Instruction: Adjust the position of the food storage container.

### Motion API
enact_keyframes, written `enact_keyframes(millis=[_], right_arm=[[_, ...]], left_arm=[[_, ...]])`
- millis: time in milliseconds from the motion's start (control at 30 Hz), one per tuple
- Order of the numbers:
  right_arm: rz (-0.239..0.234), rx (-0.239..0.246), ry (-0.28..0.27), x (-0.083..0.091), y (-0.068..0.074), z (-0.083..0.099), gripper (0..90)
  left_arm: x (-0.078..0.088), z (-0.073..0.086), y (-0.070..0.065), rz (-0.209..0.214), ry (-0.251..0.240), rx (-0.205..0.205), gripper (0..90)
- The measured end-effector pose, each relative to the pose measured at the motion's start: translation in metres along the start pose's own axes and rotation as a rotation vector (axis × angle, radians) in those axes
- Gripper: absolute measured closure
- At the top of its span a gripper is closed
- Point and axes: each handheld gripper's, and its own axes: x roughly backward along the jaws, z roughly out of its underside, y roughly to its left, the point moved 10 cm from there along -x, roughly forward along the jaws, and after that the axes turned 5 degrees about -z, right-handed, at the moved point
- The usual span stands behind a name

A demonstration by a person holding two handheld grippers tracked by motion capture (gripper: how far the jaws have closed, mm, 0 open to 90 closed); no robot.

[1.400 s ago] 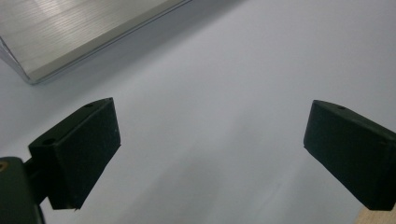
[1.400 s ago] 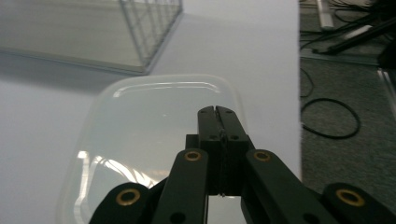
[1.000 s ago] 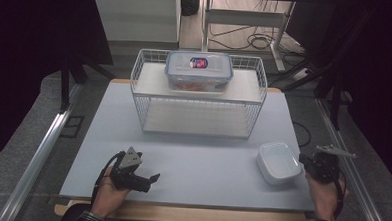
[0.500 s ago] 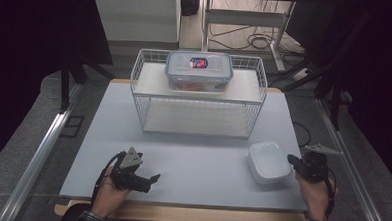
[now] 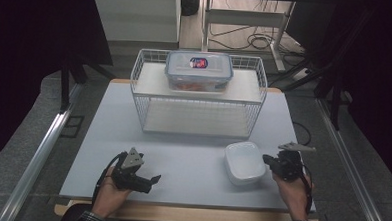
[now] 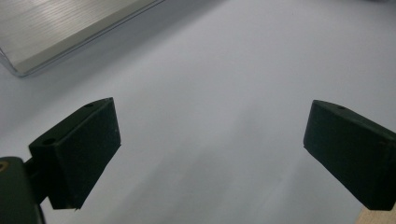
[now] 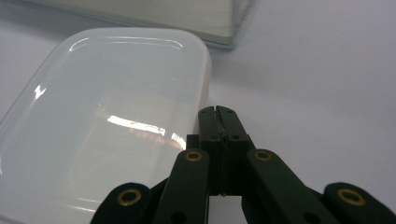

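Note:
A white rounded-rectangular dish (image 5: pixel 244 162) lies on the pale table (image 5: pixel 182 140), right of centre. My right gripper (image 5: pixel 267 159) is shut, its tips at the dish's right edge. In the right gripper view the jaws (image 7: pixel 218 112) are pressed flat together with nothing between them, right beside the dish (image 7: pixel 102 121); I cannot tell whether they touch its rim. My left gripper (image 5: pixel 151 181) rests near the front left of the table, held in a hand. Its jaws (image 6: pixel 210 149) stand wide open over bare table.
A white wire basket rack (image 5: pixel 149 96) stands at the back middle of the table. On its top shelf sits a clear lidded food box (image 5: pixel 199 70) with a red and blue label. The table's front edge (image 5: pixel 189 210) runs just behind both hands.
My right gripper has moved left across the table, and the white dish has slid left ahead of it. The left gripper has stayed where it was.

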Motion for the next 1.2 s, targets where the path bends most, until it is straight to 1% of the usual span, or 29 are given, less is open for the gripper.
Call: enact_keyframes(millis=[67,200,267,333,367,433,500,600,700,767,833,933,1033,1133,1200], right_arm=[[-0.023,0.015,0.003,-0.006,0.012,-0.002,89.4],[-0.062,0.025,0.007,-0.015,0.029,-0.005,89.5],[-0.089,0.031,0.007,-0.021,0.04,-0.007,89.4],[-0.097,0.048,0.01,-0.024,0.046,-0.008,89.4],[-0.088,0.058,0.012,-0.025,0.047,-0.009,89.4],[-0.073,0.074,0.009,-0.021,0.047,-0.01,89.4],[-0.065,0.079,-0.004,-0.015,0.047,-0.01,89.4],[-0.073,0.076,-0.017,-0.004,0.049,-0.007,89.4],[-0.094,0.081,-0.019,0.007,0.057,0.003,89.4],[-0.098,0.091,-0.019,0.011,0.062,0.006,89.4],[-0.113,0.108,-0.023,0.017,0.072,0.009,89.4],[-0.133,0.127,-0.013,0.021,0.085,0.016,89.3],[-0.158,0.132,0.014,0.022,0.096,0.025,89.3],[-0.183,0.126,0.05,0.018,0.101,0.034,89.3],[-0.187,0.122,0.069,0.014,0.101,0.037,89.3]], left_arm=[[0.0,0.0,-0.001,0.001,0.001,0.0,3.7],[-0.001,0.0,-0.002,0.007,0.004,-0.001,3.7],[-0.001,0.0,-0.003,0.008,0.006,-0.002,3.7],[-0.001,0.0,-0.003,0.007,0.006,-0.002,3.7],[-0.001,0.0,-0.003,0.008,0.006,-0.001,3.7],[-0.001,0.0,-0.003,0.009,0.004,0.005,3.7],[-0.001,0.0,-0.002,0.012,0.005,0.011,3.7],[-0.001,0.0,-0.002,0.014,0.006,0.017,3.8],[-0.002,0.0,-0.002,0.013,0.008,0.016,3.8],[-0.002,0.0,-0.003,0.013,0.009,0.016,3.8],[-0.002,0.0,-0.002,0.012,0.007,0.017,3.8],[-0.002,-0.001,-0.002,0.017,0.005,0.026,3.9],[-0.003,-0.002,-0.002,0.019,0.001,0.037,4.1],[-0.003,-0.003,-0.001,0.024,-0.002,0.044,4.2],[-0.004,-0.004,-0.002,0.028,-0.002,0.053,4.3]])
